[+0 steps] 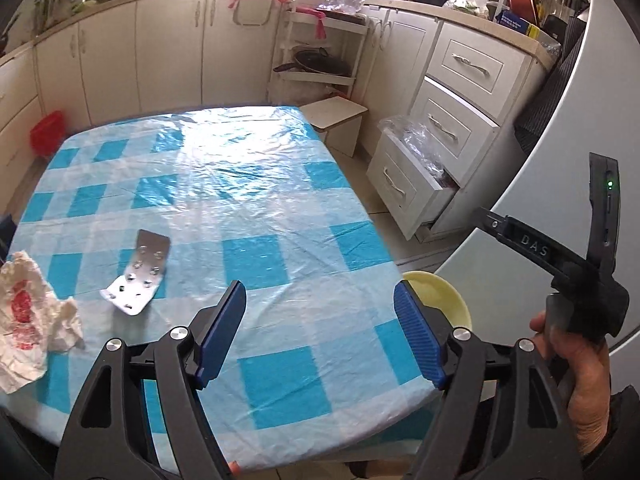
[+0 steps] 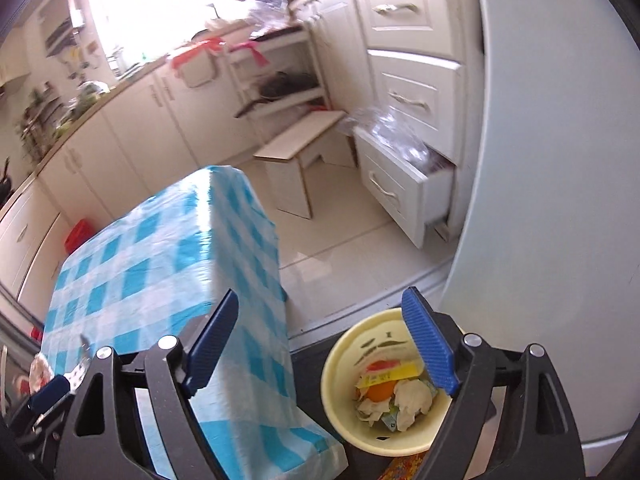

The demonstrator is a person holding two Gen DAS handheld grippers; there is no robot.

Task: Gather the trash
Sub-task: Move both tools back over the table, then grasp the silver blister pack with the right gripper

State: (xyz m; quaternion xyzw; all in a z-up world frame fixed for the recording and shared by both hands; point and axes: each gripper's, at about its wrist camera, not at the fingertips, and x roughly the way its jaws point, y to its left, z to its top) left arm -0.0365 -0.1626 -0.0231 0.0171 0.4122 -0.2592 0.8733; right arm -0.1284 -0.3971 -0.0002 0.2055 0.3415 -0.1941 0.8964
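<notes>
Left gripper point(image 1: 320, 308) gaping empty over checked tablecloth point(image 1: 240, 184), blister pack point(image 1: 138, 276) and crumpled wrapper point(image 1: 28, 316) nearby, right gripper point(image 2: 326, 328) gaping empty above yellow bin point(image 2: 344, 344) of trash point(image 2: 394, 398)

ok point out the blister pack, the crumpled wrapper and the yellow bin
blister pack point(image 1: 138, 274), left wrist view, on its foil middle
crumpled wrapper point(image 1: 28, 316), left wrist view, on its red print
yellow bin point(image 2: 340, 360), right wrist view, on its inner wall

Sunlit kitchen: cream cabinets point(image 1: 168, 56), open bottom drawer point(image 1: 408, 188), pale tiled floor point(image 2: 352, 240).
</notes>
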